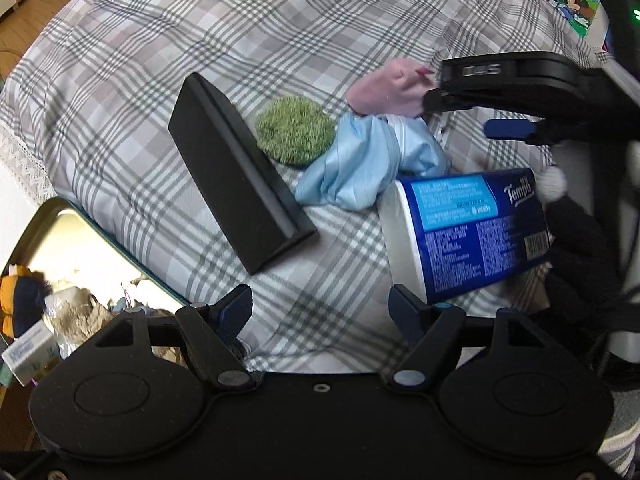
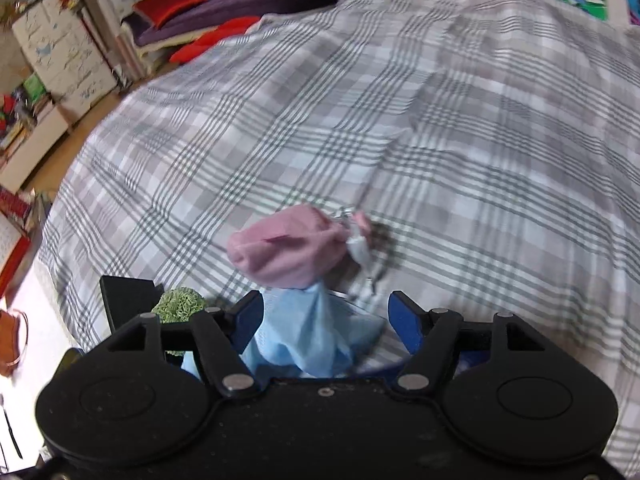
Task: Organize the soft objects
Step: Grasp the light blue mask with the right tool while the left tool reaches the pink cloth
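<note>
Both claws spread and empty, right claw [image 2: 325,320] over blue cloth [image 1: 360,160] beside pink cloth [image 1: 390,92], black box [image 1: 236,188] alongside.

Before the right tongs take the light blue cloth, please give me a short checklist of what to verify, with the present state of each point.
1. Right tongs open: ok, the fingers stand apart and nothing is pinched.
2. Light blue cloth between the fingers: ok, it lies in the gap in the right wrist view.
3. Pink cloth clear of the grip: not ok, it touches the blue cloth's far end and one finger lies against it.
4. Left tongs out of the way: ok, open and empty over the plaid sheet.
5. Tissue pack free of the blue cloth: cannot tell, they meet at its corner.
</note>
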Demonstrator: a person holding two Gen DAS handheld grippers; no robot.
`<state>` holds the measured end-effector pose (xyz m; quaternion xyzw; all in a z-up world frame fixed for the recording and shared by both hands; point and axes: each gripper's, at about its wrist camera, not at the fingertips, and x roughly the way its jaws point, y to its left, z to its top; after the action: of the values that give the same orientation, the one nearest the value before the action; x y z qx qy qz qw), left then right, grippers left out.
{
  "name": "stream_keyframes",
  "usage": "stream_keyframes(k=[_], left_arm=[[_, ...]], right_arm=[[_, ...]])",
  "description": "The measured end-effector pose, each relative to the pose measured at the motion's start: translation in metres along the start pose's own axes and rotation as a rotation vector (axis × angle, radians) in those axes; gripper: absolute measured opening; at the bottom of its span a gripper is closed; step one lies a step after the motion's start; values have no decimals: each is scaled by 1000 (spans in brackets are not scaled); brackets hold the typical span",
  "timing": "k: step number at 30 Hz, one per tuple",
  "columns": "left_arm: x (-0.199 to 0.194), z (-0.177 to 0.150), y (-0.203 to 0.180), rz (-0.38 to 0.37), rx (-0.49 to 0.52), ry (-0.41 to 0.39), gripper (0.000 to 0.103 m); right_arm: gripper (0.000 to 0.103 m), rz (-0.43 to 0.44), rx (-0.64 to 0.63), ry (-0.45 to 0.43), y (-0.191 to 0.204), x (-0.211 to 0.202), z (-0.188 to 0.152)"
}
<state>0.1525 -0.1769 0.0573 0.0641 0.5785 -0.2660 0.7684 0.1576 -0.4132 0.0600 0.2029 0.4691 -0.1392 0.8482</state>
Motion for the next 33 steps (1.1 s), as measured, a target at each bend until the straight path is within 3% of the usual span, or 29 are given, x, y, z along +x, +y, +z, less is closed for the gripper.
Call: stream_keyframes(k=[3,7,9,18,20,21,25,28,33], left_arm=[[2,6,1,5,0,0,70],[8,11,5,-3,-11,11,71],[12,12,7,-5,-18,18,70],[18,19,7,-3,-18,23,71],[18,21,4,-2,-12,19,70],[18,22,3,-1,-11,17,70],[21,29,-4,4,-2,17,70],[22,35,-11,5,7,14,70],[22,53,-27,28,35,-13,71]], right_arm=[[68,-14,-16,30,8,19,10],[71,32,-39,77,15,33,14],[75,41,-47,83,17,36,11],[76,15,-79,88,14,46,0],[65,38,-73,113,9,48,-1],[53,65,-59,137,4,50,-2],[39,122,1,140,-16,49,-3],[39,137,45,87,-32,38,2],[37,-5,79,-31,-51,28,5]])
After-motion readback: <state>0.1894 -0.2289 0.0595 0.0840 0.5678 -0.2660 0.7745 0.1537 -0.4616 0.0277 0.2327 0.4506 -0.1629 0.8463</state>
